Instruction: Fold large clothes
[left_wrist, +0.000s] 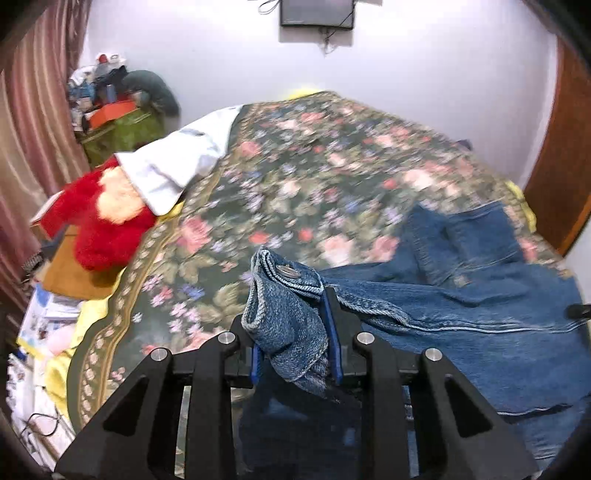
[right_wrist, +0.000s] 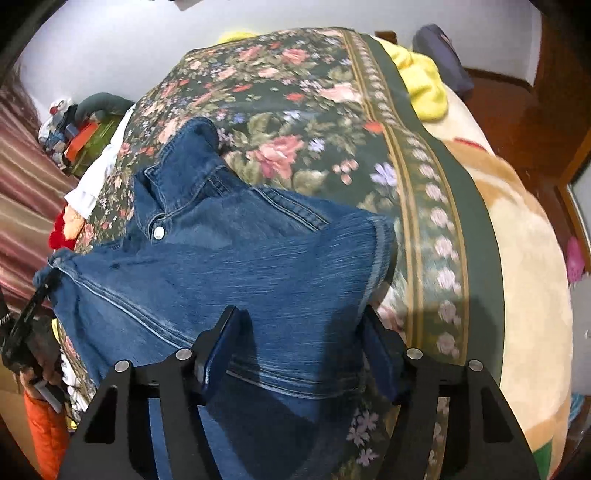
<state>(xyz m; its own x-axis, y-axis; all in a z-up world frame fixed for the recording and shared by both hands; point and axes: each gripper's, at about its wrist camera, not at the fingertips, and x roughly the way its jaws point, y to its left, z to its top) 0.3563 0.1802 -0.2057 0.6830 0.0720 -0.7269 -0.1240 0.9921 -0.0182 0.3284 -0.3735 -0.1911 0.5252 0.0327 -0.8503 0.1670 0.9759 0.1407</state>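
A blue denim jacket lies spread on a floral bedspread. My left gripper is shut on a bunched corner of the denim near a metal snap button. In the right wrist view the jacket lies with its collar away from me, and a snap button shows. My right gripper is open, its fingers straddling the jacket's near hem. The left gripper shows at the far left, holding the jacket's corner.
A red plush toy and white cloth lie at the bed's left edge. A cluttered green box stands by the curtain. A yellow cloth and beige blanket lie right of the bedspread.
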